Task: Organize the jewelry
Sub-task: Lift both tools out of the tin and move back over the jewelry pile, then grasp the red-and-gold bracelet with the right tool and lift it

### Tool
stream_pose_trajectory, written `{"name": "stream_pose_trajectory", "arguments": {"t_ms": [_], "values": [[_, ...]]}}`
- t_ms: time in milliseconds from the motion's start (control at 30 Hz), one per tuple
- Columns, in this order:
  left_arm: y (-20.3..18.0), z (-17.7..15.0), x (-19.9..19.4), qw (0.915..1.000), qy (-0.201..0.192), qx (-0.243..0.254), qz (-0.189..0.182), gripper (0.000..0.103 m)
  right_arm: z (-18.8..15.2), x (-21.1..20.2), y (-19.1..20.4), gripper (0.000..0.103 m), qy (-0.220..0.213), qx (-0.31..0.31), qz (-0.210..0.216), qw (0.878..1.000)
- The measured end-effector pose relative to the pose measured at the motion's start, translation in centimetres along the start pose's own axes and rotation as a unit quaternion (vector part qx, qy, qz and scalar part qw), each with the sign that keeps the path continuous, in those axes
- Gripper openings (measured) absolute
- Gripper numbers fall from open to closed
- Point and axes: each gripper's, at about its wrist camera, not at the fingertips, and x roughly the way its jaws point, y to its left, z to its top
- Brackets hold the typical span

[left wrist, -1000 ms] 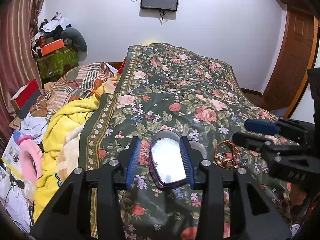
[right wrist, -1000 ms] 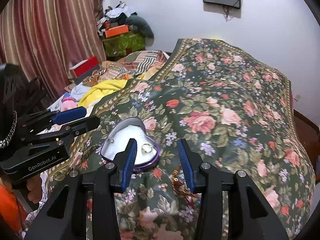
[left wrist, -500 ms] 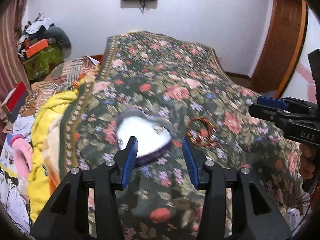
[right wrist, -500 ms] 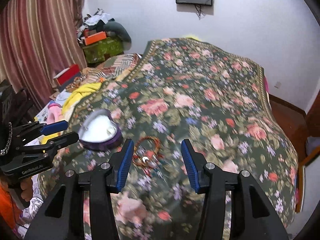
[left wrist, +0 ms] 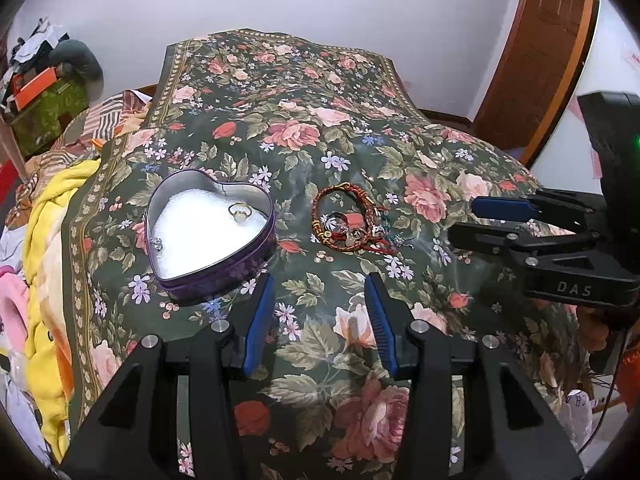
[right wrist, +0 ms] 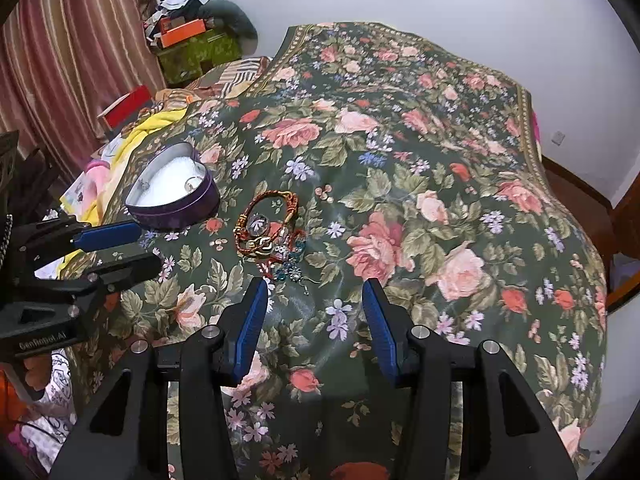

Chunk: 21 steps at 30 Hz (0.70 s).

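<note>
A tangle of red-and-gold beaded bracelets [left wrist: 352, 220] lies on the floral bedspread [left wrist: 320, 128], ahead of the left gripper [left wrist: 320, 308] and slightly left of the right gripper [right wrist: 316, 304]. Both grippers tilt downward, jaws parted and empty. The purple heart-shaped tin [left wrist: 208, 232], just left of the bracelets, points its tip toward the left gripper and holds a ring [left wrist: 240, 212], possibly two.

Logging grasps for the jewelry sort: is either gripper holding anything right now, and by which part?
Nothing is held. The left gripper and right gripper are both open over the floral bedspread.
</note>
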Motion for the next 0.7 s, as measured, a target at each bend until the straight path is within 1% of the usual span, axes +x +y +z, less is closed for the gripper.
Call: {"name": "stream_pose_trajectory", "arguments": {"t_ms": [67,167,300,400,500,700], "values": [[0.1,0.1,0.0,1.0,-0.003,-0.002,0.002,0.045,0.5,0.5,0.0,0.045,0.002,0.001,0.008,1.0],[0.7,0.4,-0.2,0.9997,-0.015,-0.004,0.019,0.043,1.5,1.5,0.4,0.045,0.007,-0.004,0.016,1.0],[1.7,1.1,-0.8,0.9987,-0.035,-0.008,0.037,0.043,2.7,3.0,1.3,0.045,0.013,-0.025,0.014,1.0],[2.5,1.5,-1.1,0.998,-0.044,-0.013,0.044,0.043,3.4,4.2,1.3,0.045,0.023,-0.02,0.023,0.999],[3.0,1.6,-1.2,0.9973,-0.051,-0.013,0.05,0.043,4.0,5.1,1.3,0.044,0.027,-0.022,0.011,0.999],[3.6,1.7,-0.6,0.9972,-0.05,-0.016,0.053,0.043,4.6,5.9,1.6,0.039,0.034,-0.028,0.01,0.999]]}}
